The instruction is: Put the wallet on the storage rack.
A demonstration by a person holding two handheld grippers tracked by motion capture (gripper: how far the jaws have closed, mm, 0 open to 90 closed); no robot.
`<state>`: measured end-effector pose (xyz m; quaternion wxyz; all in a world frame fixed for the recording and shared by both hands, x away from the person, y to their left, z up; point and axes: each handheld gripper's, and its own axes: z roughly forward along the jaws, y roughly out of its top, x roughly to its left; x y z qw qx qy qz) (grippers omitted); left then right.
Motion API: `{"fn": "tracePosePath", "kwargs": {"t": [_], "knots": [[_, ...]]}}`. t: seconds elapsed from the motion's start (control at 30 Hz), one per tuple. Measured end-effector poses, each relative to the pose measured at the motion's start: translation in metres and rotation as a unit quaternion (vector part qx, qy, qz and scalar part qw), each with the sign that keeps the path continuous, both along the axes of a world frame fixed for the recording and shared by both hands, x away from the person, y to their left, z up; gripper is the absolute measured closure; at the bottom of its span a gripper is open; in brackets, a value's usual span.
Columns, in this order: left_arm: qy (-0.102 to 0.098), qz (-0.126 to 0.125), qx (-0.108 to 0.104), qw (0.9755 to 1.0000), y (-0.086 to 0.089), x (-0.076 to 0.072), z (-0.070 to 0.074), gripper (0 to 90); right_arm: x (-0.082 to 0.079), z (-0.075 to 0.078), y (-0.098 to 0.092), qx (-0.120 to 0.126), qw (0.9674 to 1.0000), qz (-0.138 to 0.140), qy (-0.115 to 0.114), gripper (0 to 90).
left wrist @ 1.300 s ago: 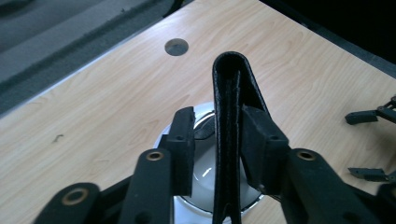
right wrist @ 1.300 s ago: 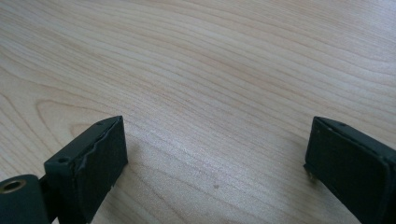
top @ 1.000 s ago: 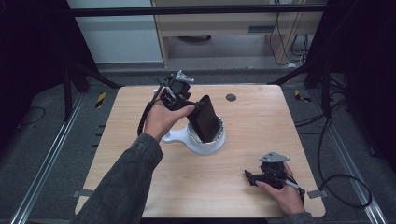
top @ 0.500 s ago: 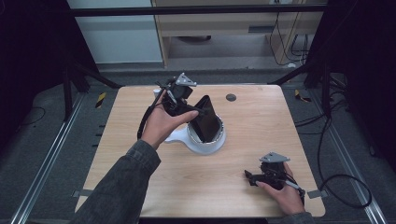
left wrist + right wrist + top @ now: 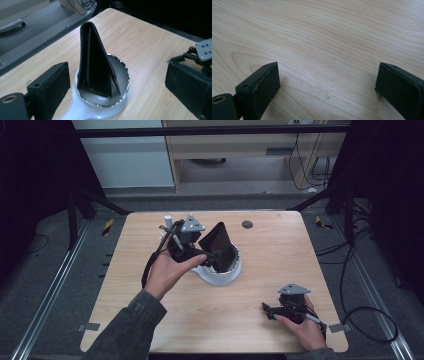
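**Item:** black folded leather wallet (image 5: 93,62), standing on end, tilted, inside a round white bowl with a bright metal rim (image 5: 122,98). The bowl is the landmark for every place below.

**Position:** the bowl sits on the pale wooden table (image 5: 280,245), slightly left of its middle; the wallet leans against the bowl's inner wall and rises well above the rim.

**Left gripper** (image 5: 202,254): just beside the bowl on its left, held level. Its jaws have just been opening and now stand wide, one on each side of the wallet in the left gripper view, neither pad touching it.

**Right gripper** (image 5: 270,309): well apart from the bowl, toward the near right corner, resting low over bare wood; jaws wide, nothing between them (image 5: 327,82).

**Step in hand (judged):** release of the wallet into the bowl. It appears set down and let go.

**Next move (judged):** draw the left gripper straight back, away from the bowl, without brushing the leaning wallet, which could topple.

**Edges and room:** open wood lies all around the bowl. A small white cylinder (image 5: 168,219) stands beyond the bowl's left, near the far edge; a dark round disc (image 5: 247,224) lies beyond the bowl.
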<state>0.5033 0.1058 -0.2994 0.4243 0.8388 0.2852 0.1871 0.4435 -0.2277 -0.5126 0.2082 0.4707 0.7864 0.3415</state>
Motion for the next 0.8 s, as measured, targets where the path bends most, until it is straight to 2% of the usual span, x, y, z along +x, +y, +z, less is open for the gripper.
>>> {"fn": "tracePosePath", "kwargs": {"t": [0.13,0.23,0.37,0.47,0.5,0.53,0.67,0.73,0.8], "knots": [[-0.002,-0.007,0.005,1.0000,0.013,-0.017,-0.012,5.4,0.000,0.000,0.000,0.001,1.0000,0.000,0.000,5.4],[0.001,-0.011,0.013,0.9999,0.022,-0.029,-0.028,5.3,0.000,0.000,0.000,0.001,1.0000,0.000,0.000,5.4],[0.014,-0.011,0.018,0.9997,0.036,-0.042,-0.056,5.2,0.000,0.000,0.000,0.001,1.0000,-0.001,0.000,5.4],[0.021,-0.004,0.031,0.9993,0.045,-0.049,-0.077,5.1,0.000,0.000,0.000,0.001,1.0000,-0.001,0.000,5.4],[0.031,0.000,0.031,0.9991,0.052,-0.052,-0.089,4.9,0.000,0.000,0.000,0.001,1.0000,-0.001,0.000,5.4],[0.034,0.003,0.031,0.9989,0.056,-0.053,-0.095,4.8,-0.001,0.000,0.000,0.001,1.0000,-0.001,0.000,5.4],[0.043,0.039,0.045,0.9973,0.083,-0.055,-0.126,4.9,-0.001,0.000,0.000,0.001,1.0000,-0.002,0.000,5.3],[0.052,0.066,0.039,0.9957,0.101,-0.053,-0.141,5.1,-0.001,0.000,0.000,0.001,1.0000,-0.002,0.000,5.3],[0.047,0.096,0.052,0.9929,0.120,-0.050,-0.154,5.4,-0.001,0.000,0.000,0.001,1.0000,-0.002,0.000,5.3]]}}
